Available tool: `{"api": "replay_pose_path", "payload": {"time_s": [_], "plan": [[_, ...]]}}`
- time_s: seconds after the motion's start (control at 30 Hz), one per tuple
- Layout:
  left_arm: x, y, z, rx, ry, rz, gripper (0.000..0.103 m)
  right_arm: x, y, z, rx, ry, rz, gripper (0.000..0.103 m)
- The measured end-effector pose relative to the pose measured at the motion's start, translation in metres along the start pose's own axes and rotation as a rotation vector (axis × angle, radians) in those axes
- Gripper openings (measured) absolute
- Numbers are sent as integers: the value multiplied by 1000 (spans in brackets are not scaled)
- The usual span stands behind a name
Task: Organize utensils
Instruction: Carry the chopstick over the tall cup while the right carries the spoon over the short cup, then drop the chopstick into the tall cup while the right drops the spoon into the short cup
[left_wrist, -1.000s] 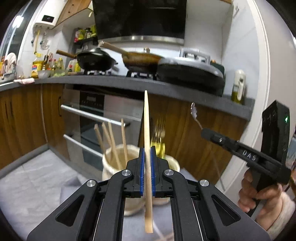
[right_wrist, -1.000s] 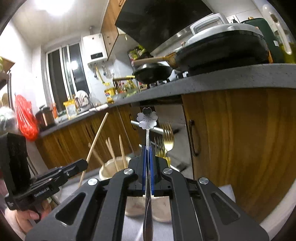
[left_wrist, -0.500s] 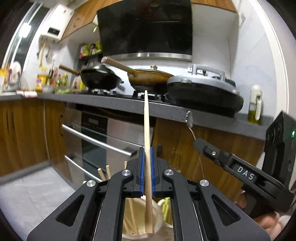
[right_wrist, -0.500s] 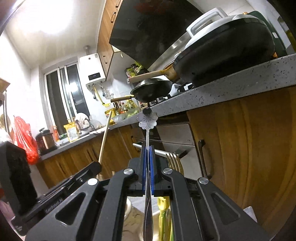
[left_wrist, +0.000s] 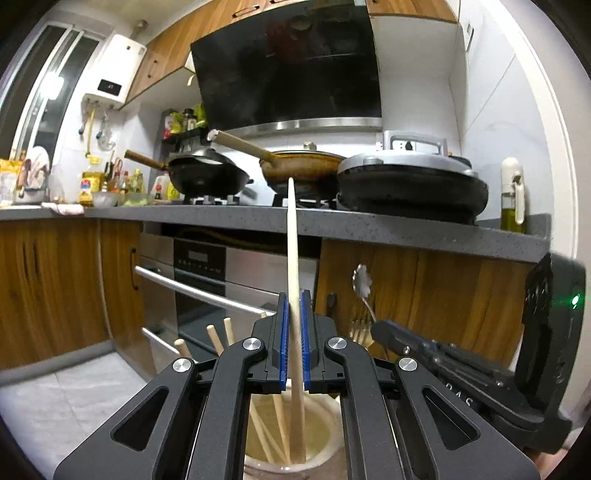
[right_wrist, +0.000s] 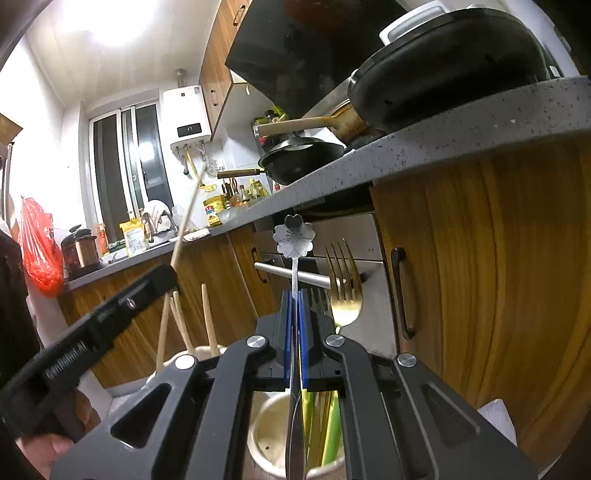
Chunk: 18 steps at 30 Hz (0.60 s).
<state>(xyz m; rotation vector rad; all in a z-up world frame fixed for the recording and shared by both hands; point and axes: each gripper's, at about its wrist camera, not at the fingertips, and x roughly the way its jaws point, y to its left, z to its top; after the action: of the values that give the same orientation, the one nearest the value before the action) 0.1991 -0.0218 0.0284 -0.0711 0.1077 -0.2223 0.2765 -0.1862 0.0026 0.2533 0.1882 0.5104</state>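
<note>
Halfway home: wooden chopstick (left_wrist: 294, 258) clamped upright in the left gripper (left_wrist: 294, 343), lower end already dipped inside the pale utensil holder (left_wrist: 325, 446) directly beneath the jaws. Several more chopsticks (left_wrist: 218, 338) seen leaning in that same holder, tips poking up just left of the gripper. Alongside, to the right of the holder, flower-ended metal spoon (right_wrist: 294, 236) pinched tight and vertical in the right gripper (right_wrist: 294, 336), its lower part reaching into the mouth of a second, metal cup (right_wrist: 266, 435) set just beside the first. Gold fork (right_wrist: 345, 291) and green-handled pieces already standing in that cup, just right of the spoon.

Judged from this: sorting well along, wood gathered in one holder, metal in the other, both current pieces lowered but not yet let go. Left to do, by the look of it: open each pair of fingers and let chopstick and spoon settle. Whether more utensils wait outside the frame, impossible to tell.

Behind the holders, oven door (left_wrist: 207, 280) and wood-fronted cabinets; above them, grey countertop (left_wrist: 369, 225) with pans on the hob.
</note>
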Motion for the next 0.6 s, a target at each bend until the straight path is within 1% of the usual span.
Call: {"api": "replay_pose_path", "payload": {"time_s": [0.17,0.23,0.4,0.47,0.6], "plan": [[-8,17,3,-90,4,-38,6,-9,-7,-4,20,3,-2,3],[-8,19,4,-104,12,-41,6,-11,-9,-2,35,-2,-1,3],[-6,19,11,-111,-1,-46,6,-11,-12,10,69,-43,7,3],[-2,17,13,-108,5,-57,6,-7,-10,17,73,-59,12,3],[4,15,11,-86,19,-45,6,5,-7,21,76,-74,-1,3]]}}
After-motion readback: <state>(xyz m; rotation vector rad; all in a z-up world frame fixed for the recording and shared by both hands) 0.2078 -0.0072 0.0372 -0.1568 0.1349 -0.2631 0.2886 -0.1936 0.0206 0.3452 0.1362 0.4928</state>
